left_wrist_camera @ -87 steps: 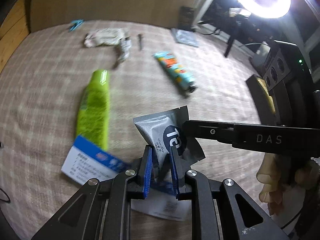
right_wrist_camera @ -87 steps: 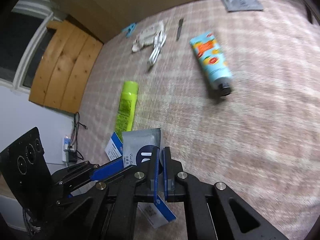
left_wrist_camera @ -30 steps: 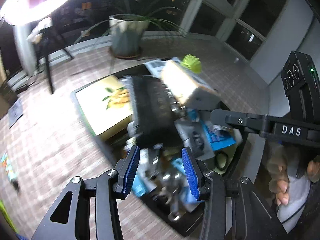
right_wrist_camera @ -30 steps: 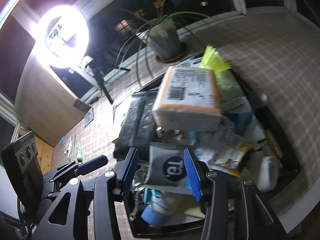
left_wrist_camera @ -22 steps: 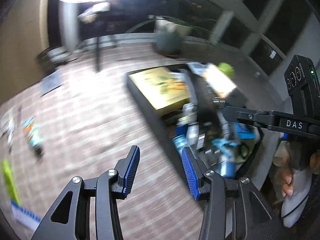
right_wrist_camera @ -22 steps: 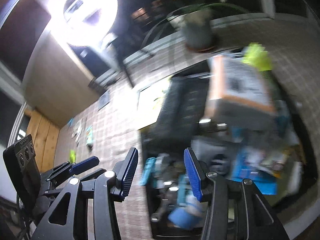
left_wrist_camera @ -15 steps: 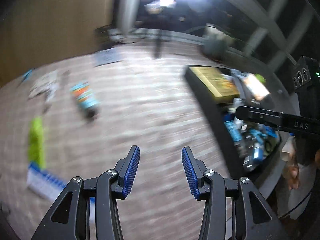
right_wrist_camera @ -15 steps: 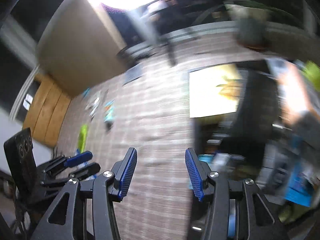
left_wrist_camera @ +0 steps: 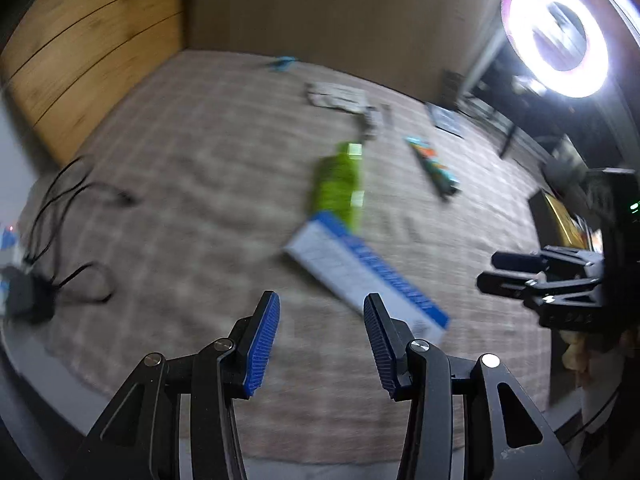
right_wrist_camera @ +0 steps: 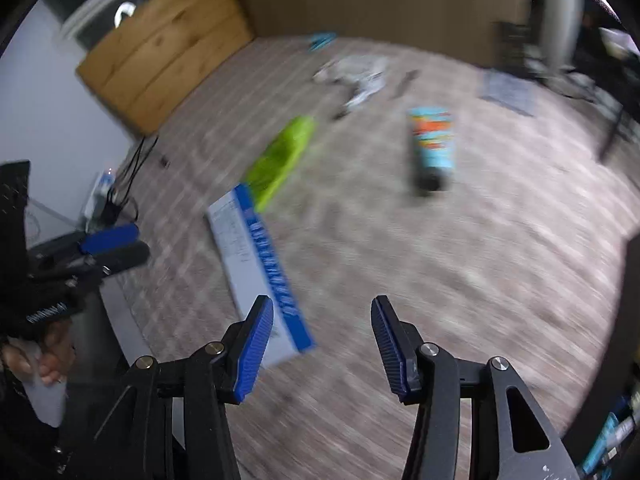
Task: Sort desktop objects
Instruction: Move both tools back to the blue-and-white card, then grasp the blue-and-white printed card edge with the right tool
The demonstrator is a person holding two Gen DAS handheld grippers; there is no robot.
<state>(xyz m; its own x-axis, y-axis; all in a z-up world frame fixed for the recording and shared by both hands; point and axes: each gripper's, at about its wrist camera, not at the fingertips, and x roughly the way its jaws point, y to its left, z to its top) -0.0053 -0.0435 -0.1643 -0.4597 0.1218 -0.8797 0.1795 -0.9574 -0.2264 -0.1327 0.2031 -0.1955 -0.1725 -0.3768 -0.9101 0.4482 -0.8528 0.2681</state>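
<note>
left claw (left_wrist_camera: 322,340) open, empty, above checked cloth (left_wrist_camera: 200,200); blue-white box (left_wrist_camera: 360,276) touching green tube (left_wrist_camera: 338,184).

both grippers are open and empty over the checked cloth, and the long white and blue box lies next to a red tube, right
Not quite: the tube beside the long white and blue box is lime green, not red, as the right wrist view shows. The rest holds: the left gripper and the right gripper are both open and empty over the checked cloth.
</note>
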